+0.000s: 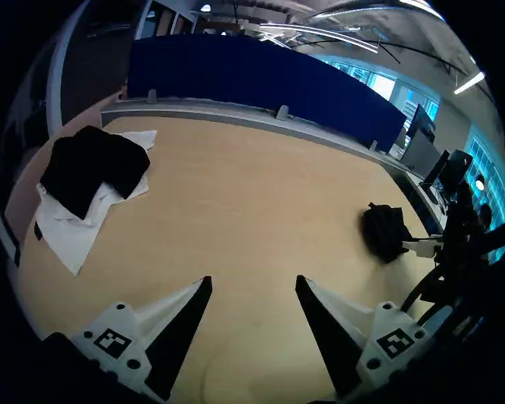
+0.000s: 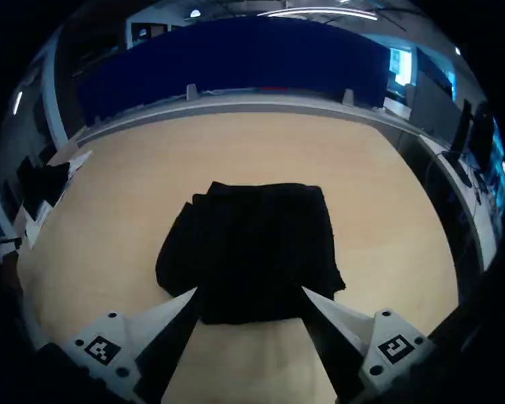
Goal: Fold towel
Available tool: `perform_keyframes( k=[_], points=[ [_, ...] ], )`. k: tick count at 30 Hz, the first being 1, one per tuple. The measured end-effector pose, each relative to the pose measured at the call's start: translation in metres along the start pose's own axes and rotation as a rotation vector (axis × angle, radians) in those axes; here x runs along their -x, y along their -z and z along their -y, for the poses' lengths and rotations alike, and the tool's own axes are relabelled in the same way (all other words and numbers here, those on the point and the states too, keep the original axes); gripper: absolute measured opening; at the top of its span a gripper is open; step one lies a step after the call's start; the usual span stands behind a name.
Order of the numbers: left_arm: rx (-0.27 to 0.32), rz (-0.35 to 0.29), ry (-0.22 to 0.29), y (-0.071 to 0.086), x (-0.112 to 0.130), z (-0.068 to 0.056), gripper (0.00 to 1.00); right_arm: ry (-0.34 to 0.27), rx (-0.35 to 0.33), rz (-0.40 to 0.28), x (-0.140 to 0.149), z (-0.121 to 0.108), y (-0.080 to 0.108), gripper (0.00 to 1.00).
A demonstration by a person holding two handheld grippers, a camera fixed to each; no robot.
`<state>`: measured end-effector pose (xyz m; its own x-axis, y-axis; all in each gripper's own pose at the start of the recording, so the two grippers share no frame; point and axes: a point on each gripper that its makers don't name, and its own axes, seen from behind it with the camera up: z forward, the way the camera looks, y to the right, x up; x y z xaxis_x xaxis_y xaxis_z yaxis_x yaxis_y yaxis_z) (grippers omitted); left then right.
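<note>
Right gripper [image 2: 249,291]: spread wide, clamped on nothing, tips straddling near edge of black towel [image 2: 252,242]. Left gripper [image 1: 252,296]: also spread apart, holding nothing, poised over bare wooden table [image 1: 252,188]. Black towel flat on mid-table in right gripper view, already a compact folded rectangle, extra layer poking out along its left side. Same towel small at far right in left gripper view. Probably last fold or final tidy. To do it well: bring left gripper across, pinch one near corner each, catch every layer, lift low, carry over to far edge, match edges, tuck in stray left layer, press crease flat before letting go. Further out: heap of black and white cloths [image 1: 91,182] at far left corner, well apart; blue partition [image 1: 252,74] behind table.
</note>
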<state>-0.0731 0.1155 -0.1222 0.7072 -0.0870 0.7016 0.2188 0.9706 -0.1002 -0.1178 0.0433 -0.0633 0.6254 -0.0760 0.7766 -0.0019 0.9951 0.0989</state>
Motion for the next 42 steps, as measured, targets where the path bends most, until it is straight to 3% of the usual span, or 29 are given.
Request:
perform_keyframes(
  k=[9, 18, 30, 33, 42],
  points=[
    [-0.005, -0.002, 0.011, 0.001, -0.001, 0.003, 0.92, 0.013, -0.013, 0.031, 0.01, -0.001, -0.008, 1.0],
    [-0.007, -0.006, 0.008, 0.0, -0.002, 0.002, 0.92, -0.014, -0.019, -0.035, -0.006, 0.004, 0.018, 1.0],
    [-0.002, -0.009, -0.004, 0.002, -0.005, -0.002, 0.92, -0.043, -0.026, -0.083, -0.01, 0.008, 0.036, 1.0],
    [-0.005, -0.015, -0.003, 0.002, -0.007, -0.001, 0.92, -0.073, -0.035, -0.131, -0.021, 0.012, 0.046, 1.0],
    [-0.006, -0.036, -0.005, 0.003, -0.012, 0.003, 0.92, -0.168, -0.067, -0.366, -0.071, 0.022, 0.077, 1.0]
  ],
)
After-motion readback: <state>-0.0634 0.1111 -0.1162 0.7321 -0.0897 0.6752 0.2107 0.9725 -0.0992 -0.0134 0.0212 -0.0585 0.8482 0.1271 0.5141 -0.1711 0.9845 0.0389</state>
